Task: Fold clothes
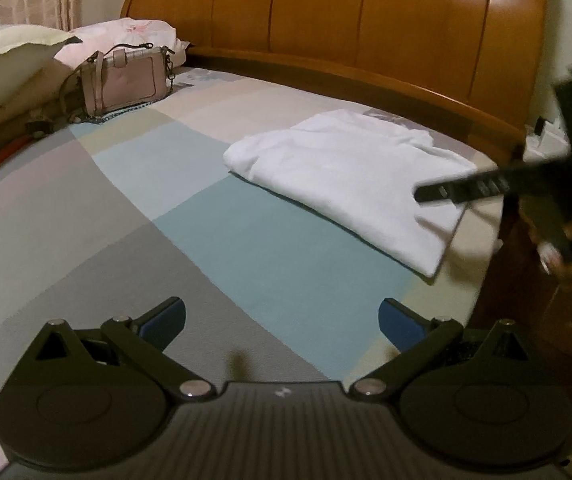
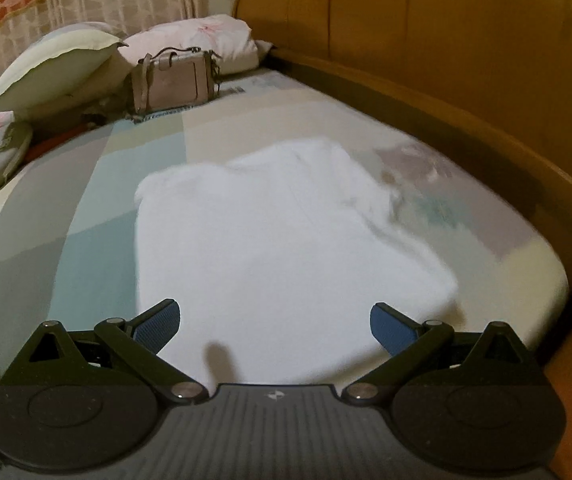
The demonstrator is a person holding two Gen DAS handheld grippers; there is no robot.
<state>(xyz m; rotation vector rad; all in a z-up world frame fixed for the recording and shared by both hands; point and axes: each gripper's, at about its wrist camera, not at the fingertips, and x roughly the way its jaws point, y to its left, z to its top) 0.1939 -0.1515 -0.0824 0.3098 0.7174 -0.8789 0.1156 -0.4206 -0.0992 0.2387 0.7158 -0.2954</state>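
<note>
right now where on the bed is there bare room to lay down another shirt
The widest bare patch is the checked sheet between the folded white garment and the pink handbag. It is crowded at the far corner, where pillows and handbag bunch together. Only a narrow strip separates the garment from the headboard.

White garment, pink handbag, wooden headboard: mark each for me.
white garment (image 1: 350, 176), left wrist view, middle of its folded top layer
pink handbag (image 1: 126, 80), left wrist view, front panel
wooden headboard (image 1: 326, 12), left wrist view, a central glossy panel

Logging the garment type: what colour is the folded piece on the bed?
Plain white, no visible print. The left wrist view shows it best.
</note>
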